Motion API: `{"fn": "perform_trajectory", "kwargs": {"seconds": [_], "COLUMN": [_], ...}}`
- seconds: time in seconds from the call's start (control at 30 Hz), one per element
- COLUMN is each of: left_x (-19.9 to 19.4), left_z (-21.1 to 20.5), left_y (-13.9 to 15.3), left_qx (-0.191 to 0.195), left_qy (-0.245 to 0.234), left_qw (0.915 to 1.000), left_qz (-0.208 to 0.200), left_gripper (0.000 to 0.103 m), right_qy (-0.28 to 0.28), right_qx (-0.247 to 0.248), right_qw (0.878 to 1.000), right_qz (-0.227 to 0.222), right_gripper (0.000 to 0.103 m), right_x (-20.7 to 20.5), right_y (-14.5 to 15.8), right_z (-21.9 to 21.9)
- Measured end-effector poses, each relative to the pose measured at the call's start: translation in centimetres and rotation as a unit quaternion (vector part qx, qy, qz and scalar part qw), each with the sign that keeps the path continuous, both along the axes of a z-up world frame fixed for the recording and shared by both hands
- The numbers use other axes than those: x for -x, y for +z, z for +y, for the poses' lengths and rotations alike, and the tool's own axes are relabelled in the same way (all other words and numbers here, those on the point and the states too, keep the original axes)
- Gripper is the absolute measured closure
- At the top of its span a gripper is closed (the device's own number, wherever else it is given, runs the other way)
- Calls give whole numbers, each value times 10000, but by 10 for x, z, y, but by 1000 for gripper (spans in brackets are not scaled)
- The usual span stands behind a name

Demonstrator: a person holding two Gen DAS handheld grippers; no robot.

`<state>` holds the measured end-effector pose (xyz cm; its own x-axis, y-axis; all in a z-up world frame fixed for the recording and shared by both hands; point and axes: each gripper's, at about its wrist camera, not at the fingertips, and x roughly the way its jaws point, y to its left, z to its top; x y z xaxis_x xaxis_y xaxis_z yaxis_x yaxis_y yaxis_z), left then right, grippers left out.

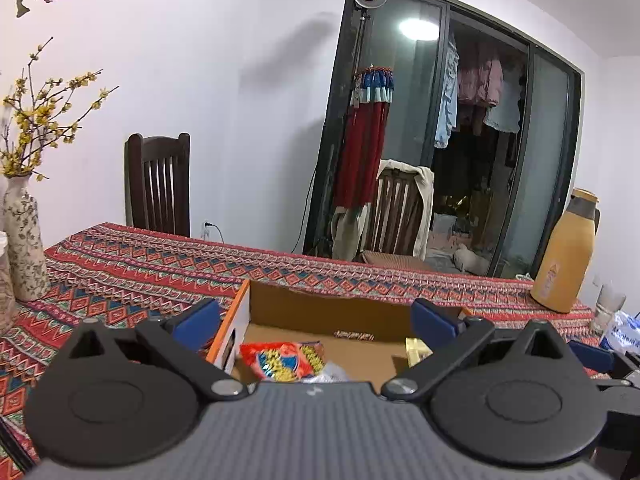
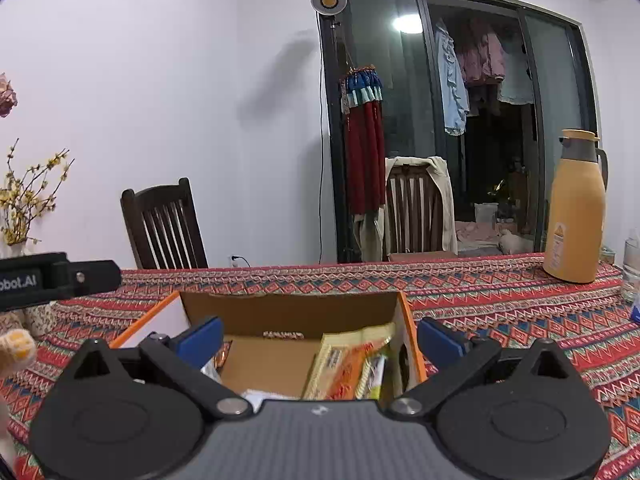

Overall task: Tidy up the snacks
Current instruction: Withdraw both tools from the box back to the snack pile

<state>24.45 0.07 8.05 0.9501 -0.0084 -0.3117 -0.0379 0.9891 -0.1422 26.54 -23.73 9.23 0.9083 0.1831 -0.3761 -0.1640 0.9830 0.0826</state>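
An open cardboard box [image 1: 320,312] with an orange and white outer wall sits on the patterned tablecloth; it also shows in the right wrist view [image 2: 292,312]. Inside lie a red and blue snack packet [image 1: 280,360], a small dark bar [image 1: 354,335] by the back wall, and a yellow-orange packet [image 2: 348,364] leaning against the right wall. My left gripper [image 1: 316,314] is open and empty above the box's near side. My right gripper [image 2: 320,338] is open and empty above the same box.
An orange thermos [image 2: 576,212] and a glass [image 2: 632,264] stand at the right. A floral vase [image 1: 24,240] with yellow blossoms stands at the left. Two chairs [image 2: 164,228] stand behind the table. The left gripper's body [image 2: 52,280] shows at the left edge.
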Motion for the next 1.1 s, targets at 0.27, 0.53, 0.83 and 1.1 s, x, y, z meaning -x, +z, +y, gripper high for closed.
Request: {"fn": "perform_trajectory", "kwargs": {"seconds": [0.27, 0.53, 0.83, 1.1], "left_x": [29, 51, 61, 58], "left_z": [14, 31, 34, 39], "left_y": [-20, -56, -86, -91], "left_qx": [-156, -170, -228, -114], "left_qy": [-51, -10, 24, 104], "left_qw": [9993, 9968, 9963, 9959], "left_qz": [324, 777, 833, 887], "left_gripper": [0, 0, 0, 0], "right_qy": [-59, -101, -216, -400], "right_qx": [51, 142, 206, 311], "right_qw": [9997, 9975, 9941, 9908], "right_qz": [234, 689, 1045, 1256], "right_gripper": [0, 0, 0, 0], "right_x": [33, 65, 92, 88], "right_y": [-13, -45, -70, -79], "right_z": [-13, -28, -44, -57]}}
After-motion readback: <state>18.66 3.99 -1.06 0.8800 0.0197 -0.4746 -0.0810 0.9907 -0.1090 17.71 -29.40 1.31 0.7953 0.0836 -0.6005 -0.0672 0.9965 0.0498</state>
